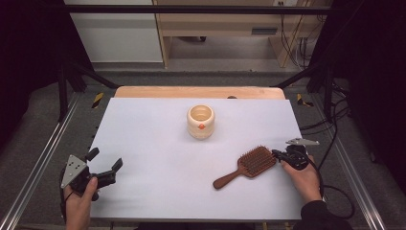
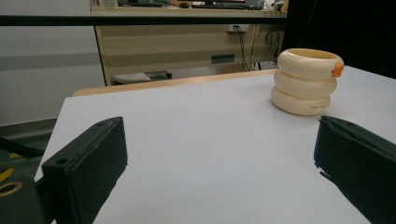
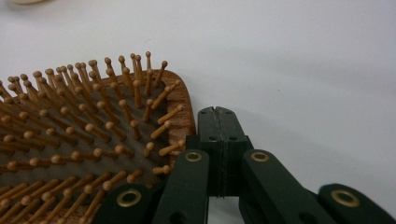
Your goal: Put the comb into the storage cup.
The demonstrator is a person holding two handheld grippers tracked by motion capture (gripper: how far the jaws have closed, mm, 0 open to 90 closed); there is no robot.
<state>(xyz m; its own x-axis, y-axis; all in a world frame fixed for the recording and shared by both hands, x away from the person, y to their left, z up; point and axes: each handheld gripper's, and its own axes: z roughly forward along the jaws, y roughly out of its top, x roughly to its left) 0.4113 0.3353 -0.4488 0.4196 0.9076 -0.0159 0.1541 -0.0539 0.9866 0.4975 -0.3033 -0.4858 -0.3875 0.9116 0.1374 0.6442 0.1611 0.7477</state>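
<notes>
Work in hand: the right gripper [image 1: 277,154] sits against the wide end of the hairbrush [image 1: 246,166], so the work looks to be pushing or turning the brush on the table [image 1: 143,129].
Right gripper: in the right gripper view its jaws are pressed fully together, nothing between them, with their tip just beside the brush's wooden rim [image 3: 184,112]; whether it touches I cannot tell.
Left gripper: the left gripper [image 1: 103,165] hovers at the near left of the table, jaws spread wide and empty, aimed toward the cup [image 2: 306,81].
Hairbrush: lies flat, bristles up, at the near right, handle slanting toward the near middle.
Cup: stands upright at the far middle, well apart from the brush and both grippers.
Progress: I judge it early; the brush lies on the table, not lifted or gripped, and the cup is untouched.
Edges: the brush head is near the right edge, the handle nearer the front edge.
Open room: wide bare surface lies between brush and cup and across the left half; little margin to the right.
</notes>
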